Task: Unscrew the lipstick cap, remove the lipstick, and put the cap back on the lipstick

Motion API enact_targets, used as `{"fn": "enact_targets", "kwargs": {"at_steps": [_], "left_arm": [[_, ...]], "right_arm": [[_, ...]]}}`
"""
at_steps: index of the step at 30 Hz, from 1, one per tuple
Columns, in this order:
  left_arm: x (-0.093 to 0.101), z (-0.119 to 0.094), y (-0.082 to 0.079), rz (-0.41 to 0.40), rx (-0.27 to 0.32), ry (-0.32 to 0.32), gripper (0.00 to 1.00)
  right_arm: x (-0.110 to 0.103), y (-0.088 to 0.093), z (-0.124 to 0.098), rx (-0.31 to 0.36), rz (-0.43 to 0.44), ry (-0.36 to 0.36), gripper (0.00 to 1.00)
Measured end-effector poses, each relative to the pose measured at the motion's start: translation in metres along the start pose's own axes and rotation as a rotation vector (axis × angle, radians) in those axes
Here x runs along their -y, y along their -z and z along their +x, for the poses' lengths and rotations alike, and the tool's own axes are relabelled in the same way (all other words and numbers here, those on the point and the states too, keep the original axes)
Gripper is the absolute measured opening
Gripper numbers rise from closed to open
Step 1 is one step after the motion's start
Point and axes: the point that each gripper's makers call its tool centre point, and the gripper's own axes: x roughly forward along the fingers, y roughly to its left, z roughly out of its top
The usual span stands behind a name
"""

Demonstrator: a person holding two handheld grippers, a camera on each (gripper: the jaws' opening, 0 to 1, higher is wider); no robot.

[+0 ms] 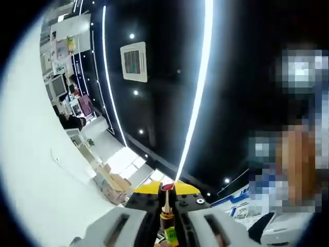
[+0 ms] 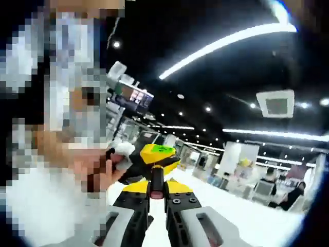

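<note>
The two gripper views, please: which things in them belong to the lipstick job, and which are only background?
Job:
- lipstick, red tip up, held in the left gripper
- cap in the right gripper

Background:
- ceiling light strips
- ceiling vent
- monitor
- white table

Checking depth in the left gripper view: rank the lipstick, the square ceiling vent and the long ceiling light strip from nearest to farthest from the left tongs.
1. lipstick, held between the left tongs.
2. long ceiling light strip, running up from just above the tongs.
3. square ceiling vent, upper left.
</note>
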Motion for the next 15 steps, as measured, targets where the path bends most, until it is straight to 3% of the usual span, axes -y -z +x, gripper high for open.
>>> {"fn": "enact_targets", "kwargs": {"at_steps": [3,5,9,13,15], "left_arm": [[0.005,0.002,0.001,0.021,-0.011,0.014,0.09],[0.010,0.002,0.005,0.058,-0.041,0.029,0.09],[0.018,0.004,0.006,0.089,-0.035,0.057,0.09],[0.025,0.006,0.005,0.140,-0.036,0.087,0.09],[0.024,0.006,0.005,0.140,-0.031,0.090,0.09]], "right_arm": [[0.000,-0.003,-0.002,0.057,0.230,-0.060,0.09],[0.001,-0.003,-0.004,0.081,0.322,-0.091,0.09],[0.000,-0.008,-0.006,0.156,0.564,-0.148,0.09],[0.003,-0.010,-0.007,0.257,0.946,-0.210,0.09],[0.002,-0.008,-0.006,0.278,1.065,-0.228,0.09]]}}
